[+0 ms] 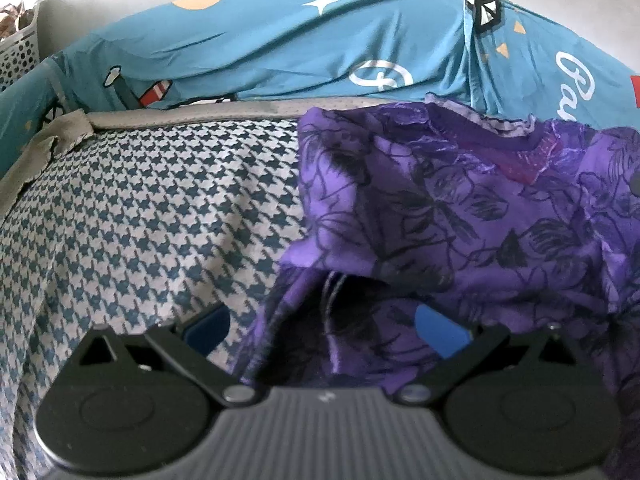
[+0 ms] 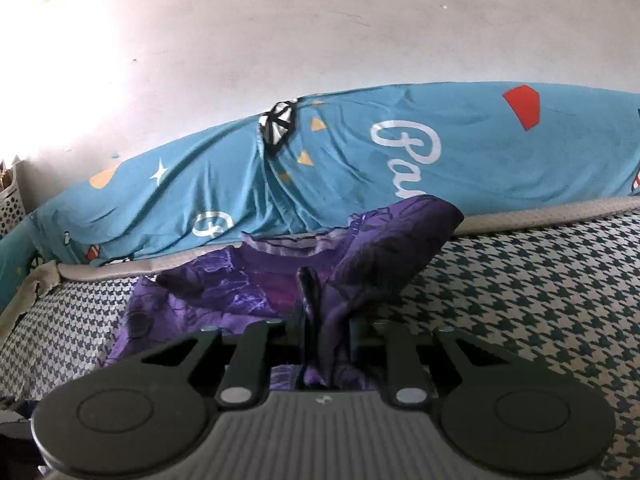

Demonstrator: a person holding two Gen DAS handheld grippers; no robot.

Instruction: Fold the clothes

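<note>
1 purple floral garment (image 1: 460, 216), 1 teal printed sheet (image 1: 280, 48), 1 perforated basket (image 1: 18, 56), 2 grippers (image 1: 324, 328)

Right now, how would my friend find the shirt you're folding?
Find the checked bed cover below the long blue cartoon sheet. On it lies the purple garment, pinched by the right gripper. Only it is purple with dark flower outlines.

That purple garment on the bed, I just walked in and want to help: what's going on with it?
A person is folding a purple floral garment on a houndstooth bed cover using two handheld grippers. The right gripper is shut on a bunched fold of the garment. The left gripper is open, its blue fingertips straddling the garment's near edge. A teal printed sheet lies behind, against the wall.
</note>
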